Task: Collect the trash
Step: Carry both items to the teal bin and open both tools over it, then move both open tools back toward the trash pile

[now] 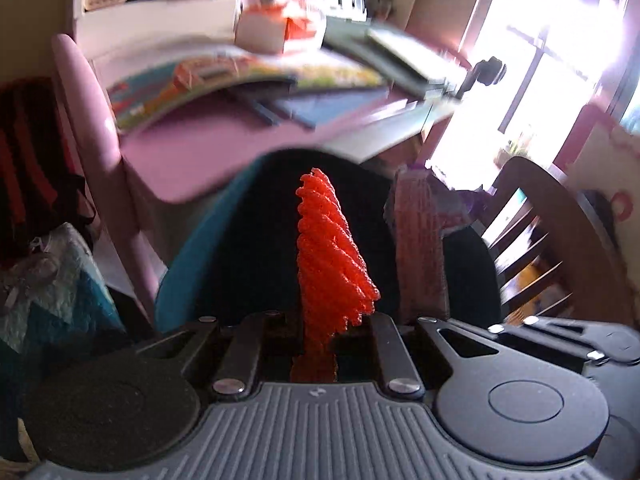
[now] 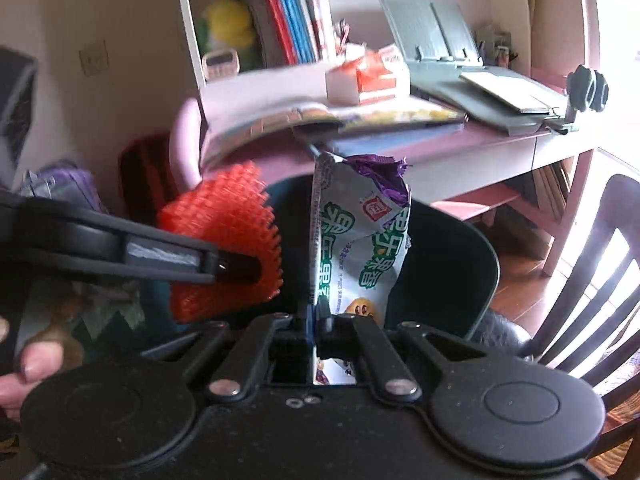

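My left gripper [image 1: 314, 332] is shut on an orange foam net sleeve [image 1: 330, 248], which stands up from its jaws over a dark teal bin [image 1: 200, 240]. The sleeve [image 2: 224, 236] and the left gripper [image 2: 236, 268] also show in the right wrist view, at the left. My right gripper [image 2: 316, 320] is shut on a white, green and purple snack wrapper [image 2: 360, 248], held upright over the bin [image 2: 452, 264]. The wrapper's back [image 1: 420, 240] shows in the left wrist view, to the right of the sleeve.
A pink desk [image 1: 192, 152] behind the bin carries picture books [image 1: 224, 76], a red-and-white box [image 2: 368, 76] and a grey book stand [image 2: 448, 44]. A dark wooden chair [image 2: 600, 264] stands at the right. Bags [image 1: 44, 184] sit at the left.
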Tool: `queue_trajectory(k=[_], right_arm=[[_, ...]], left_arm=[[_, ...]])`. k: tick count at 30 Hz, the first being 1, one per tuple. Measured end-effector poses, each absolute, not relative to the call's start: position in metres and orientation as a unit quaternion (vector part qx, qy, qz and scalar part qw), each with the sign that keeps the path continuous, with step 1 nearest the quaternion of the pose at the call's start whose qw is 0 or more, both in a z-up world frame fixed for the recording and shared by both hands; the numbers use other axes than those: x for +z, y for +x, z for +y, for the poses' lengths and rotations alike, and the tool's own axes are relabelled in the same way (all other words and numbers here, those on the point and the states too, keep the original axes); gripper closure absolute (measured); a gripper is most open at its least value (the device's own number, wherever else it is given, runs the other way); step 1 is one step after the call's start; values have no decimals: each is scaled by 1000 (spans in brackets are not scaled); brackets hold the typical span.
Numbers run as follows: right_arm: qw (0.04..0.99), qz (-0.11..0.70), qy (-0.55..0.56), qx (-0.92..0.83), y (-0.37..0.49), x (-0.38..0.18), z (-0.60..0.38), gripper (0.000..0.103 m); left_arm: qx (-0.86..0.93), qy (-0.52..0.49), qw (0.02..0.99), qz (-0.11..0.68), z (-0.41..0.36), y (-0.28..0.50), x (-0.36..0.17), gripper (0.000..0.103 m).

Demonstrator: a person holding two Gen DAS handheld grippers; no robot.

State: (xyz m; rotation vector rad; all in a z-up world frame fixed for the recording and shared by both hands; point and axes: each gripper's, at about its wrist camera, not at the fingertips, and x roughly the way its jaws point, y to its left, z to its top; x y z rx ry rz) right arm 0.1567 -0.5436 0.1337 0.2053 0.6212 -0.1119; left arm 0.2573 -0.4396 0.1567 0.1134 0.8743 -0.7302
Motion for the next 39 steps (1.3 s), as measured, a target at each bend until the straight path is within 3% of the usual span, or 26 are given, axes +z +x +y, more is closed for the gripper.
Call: queue_trajectory(k=[8, 14, 19, 22, 24, 34, 39], right_arm=[[935, 338, 90, -59, 164, 120, -548, 91], [937, 334, 83, -65, 157, 120, -549, 77], [939, 328, 85, -64, 148, 125, -548, 74], [941, 321, 84, -64, 142, 131, -545, 70], [943, 315, 82, -63, 136, 135, -541, 65], [954, 291, 66, -34, 105, 165, -503, 58], [959, 276, 61, 3, 96, 175, -473, 52]], left_arm=[[-340, 84, 831, 432, -455, 264, 137, 90], [-337, 82, 834, 429, -454, 264, 136, 73], [-337, 72, 838, 423, -446, 261, 142, 71], [-342, 65, 840, 416, -437, 256, 149, 57], [-336, 59, 848, 406, -429, 251, 155, 39], [-328, 46, 870, 364, -367, 219, 191, 38], [-310, 32, 884, 348, -315, 206, 200, 33]])
